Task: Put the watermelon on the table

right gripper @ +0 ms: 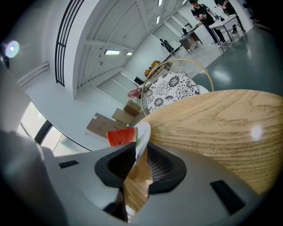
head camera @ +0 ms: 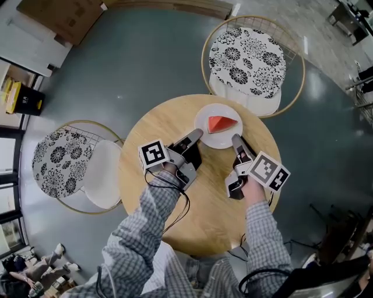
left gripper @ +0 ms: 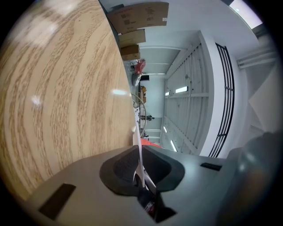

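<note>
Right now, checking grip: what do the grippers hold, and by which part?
The white plate under the watermelon slice: left gripper at one rim, right gripper opposite.

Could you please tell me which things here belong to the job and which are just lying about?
Job: watermelon slice, white plate, wooden table, left gripper, right gripper.
Lying about: far floral chair, left floral chair, cardboard box.

Left claw (head camera: 197, 135), right claw (head camera: 236, 139) each clamped on plate (head camera: 204, 119) rim, both forearms (head camera: 152, 205) reaching forward
</note>
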`<state>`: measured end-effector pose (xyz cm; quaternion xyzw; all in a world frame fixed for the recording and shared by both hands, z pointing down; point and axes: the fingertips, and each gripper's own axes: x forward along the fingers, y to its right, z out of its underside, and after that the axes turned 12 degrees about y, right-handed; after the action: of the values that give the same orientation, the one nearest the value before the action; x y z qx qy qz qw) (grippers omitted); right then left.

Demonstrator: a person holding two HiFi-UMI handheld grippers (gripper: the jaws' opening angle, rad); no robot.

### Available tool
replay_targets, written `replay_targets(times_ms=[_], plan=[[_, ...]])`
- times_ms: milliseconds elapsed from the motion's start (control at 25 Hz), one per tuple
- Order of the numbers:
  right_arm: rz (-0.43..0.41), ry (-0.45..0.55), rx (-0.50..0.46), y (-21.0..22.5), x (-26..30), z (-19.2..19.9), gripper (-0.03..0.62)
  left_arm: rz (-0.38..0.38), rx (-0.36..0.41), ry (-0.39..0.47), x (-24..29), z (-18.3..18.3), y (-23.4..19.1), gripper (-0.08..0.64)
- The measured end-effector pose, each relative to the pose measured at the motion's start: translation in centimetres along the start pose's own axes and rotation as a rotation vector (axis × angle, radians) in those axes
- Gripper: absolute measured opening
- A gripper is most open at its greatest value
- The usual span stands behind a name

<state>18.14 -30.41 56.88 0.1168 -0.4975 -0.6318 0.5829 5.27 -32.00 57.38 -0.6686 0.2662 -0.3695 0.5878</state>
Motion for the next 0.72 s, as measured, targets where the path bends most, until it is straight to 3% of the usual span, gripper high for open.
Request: replay_targets(times_ms=[440,720], plan=[[0.077,-0.042,0.001,0.82,0.51,0.38,0.087,-0.036,0.004,0.003,0.07,-0.01,-0.69,0.029],[0.067,-0.075,0.048,0.57,0.51,0.82,0.091,-0.063,0.008,0.013,-0.03,-0.11,-0.82,0.023]])
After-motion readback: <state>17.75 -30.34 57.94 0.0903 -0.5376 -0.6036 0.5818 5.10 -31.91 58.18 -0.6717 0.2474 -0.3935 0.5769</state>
